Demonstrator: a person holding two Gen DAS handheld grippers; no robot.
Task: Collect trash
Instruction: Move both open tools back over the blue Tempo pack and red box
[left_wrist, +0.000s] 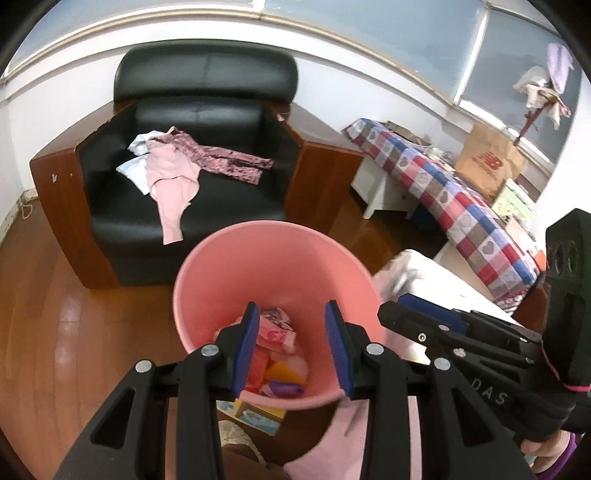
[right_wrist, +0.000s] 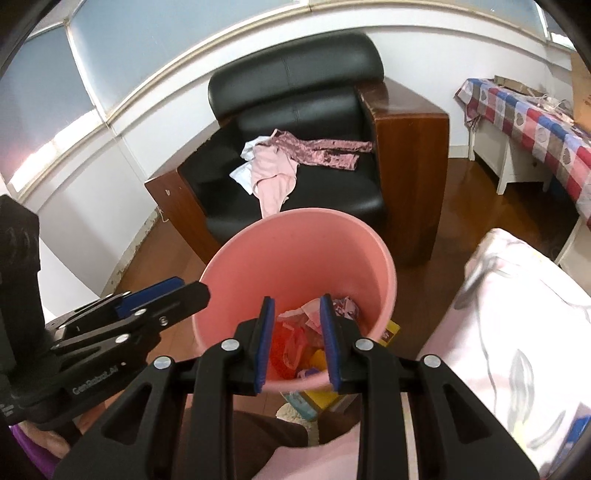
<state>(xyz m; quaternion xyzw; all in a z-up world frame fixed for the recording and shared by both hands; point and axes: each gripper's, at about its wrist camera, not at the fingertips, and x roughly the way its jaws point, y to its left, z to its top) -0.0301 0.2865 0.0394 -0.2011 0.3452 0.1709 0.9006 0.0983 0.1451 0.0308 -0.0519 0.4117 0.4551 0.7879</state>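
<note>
The left gripper (left_wrist: 290, 345) hangs over the mouth of the pink bin (left_wrist: 236, 266), its blue-padded fingers (left_wrist: 244, 350) set apart with nothing between them. The right gripper (right_wrist: 295, 341) hovers over the same bin (right_wrist: 295, 243), its fingers also parted, a little narrower, and empty. Each gripper shows in the other's camera: the right one (left_wrist: 424, 314) comes in at 3 o'clock of the left view with the letters "DAS" readable on its black body, and the left one (right_wrist: 177, 291) at 9 o'clock of the right view, marked "GenRobot.AI".

The bin stands on the wood floor (left_wrist: 55, 314) at the centre of both views. In its bottom lies the trash (left_wrist: 280, 354): crumpled pink, red, orange, yellow and purple wrappers and bags; any print on them is too small to read. A printed box (right_wrist: 391, 332) lies on the floor just beside the bin at 4 o'clock in the right view; its lettering is partly hidden.

At 12 o'clock beyond the bin stands a black leather armchair (left_wrist: 207, 74) with wooden sides, and clothes (left_wrist: 173, 173) in pink, white and a mauve pattern lie on its seat. At 2 o'clock in the left view a table under a checked cloth with hearts (left_wrist: 443, 184) carries a brown paper bag (left_wrist: 487, 158) bearing the red New Balance "NB" logo. A floral bedcover (right_wrist: 517, 314) fills 4 o'clock of the right view.
</note>
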